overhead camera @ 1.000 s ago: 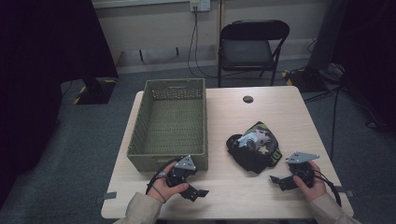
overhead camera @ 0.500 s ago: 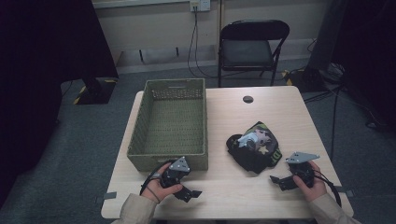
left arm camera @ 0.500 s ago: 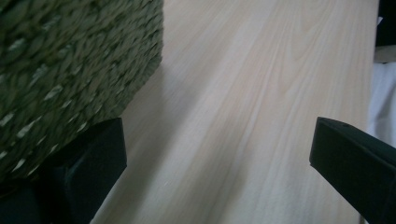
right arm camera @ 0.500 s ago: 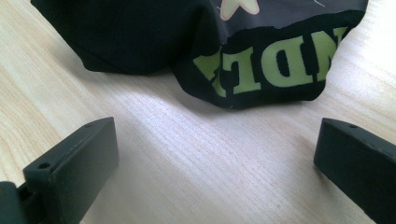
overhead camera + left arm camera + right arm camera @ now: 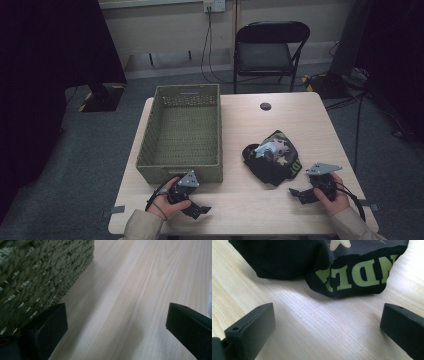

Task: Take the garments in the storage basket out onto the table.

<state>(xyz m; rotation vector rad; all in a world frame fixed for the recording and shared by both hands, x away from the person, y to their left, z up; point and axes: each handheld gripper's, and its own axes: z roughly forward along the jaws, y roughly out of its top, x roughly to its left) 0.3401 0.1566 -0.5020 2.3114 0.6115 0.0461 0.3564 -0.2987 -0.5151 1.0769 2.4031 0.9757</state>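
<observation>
Right gripper view: jaws spread wide, nothing between them, bare wood beneath; black garment (image 5: 294, 262) lying just ahead, hem nearest.
Left gripper view: jaws likewise wide apart and empty, woven basket (image 5: 37, 272) wall just beside one jaw.
High view: right gripper (image 5: 301, 194) near the garment's front edge, left gripper (image 5: 197, 211) at the basket's near wall, both low over the table (image 5: 280, 120).
Step in hand: probably reaching for the garment; best to pinch a thick fold at the hem, jaws straddling cloth, not scraping wood.
Writing: yellow-green capitals on the hem, "NDE" readable, upside down, rest hidden; pale star shape above.
</observation>
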